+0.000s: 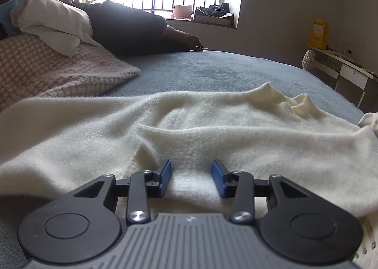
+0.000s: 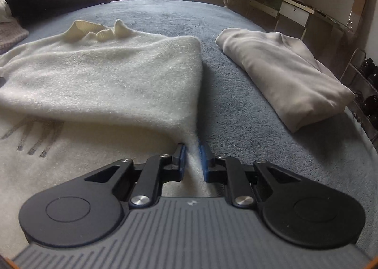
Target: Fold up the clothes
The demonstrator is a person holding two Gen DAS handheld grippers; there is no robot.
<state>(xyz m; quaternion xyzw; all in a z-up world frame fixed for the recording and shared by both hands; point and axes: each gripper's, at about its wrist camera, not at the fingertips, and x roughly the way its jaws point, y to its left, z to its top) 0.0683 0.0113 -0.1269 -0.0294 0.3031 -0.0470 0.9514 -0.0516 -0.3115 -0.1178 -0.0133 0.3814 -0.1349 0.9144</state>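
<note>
My right gripper [image 2: 191, 160] pinched the fuzzy cream knit sweater's [image 2: 106, 75] folded edge in narrow jaws, my left gripper [image 1: 191, 179] stood wide over it, so I judged squaring that fold needed both sides level.

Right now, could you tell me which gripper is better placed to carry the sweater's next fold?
Probably the right gripper: its jaws are nearly closed on the cream sweater at its folded edge. The left gripper has jaws open over the fabric, gripping nothing.
</note>
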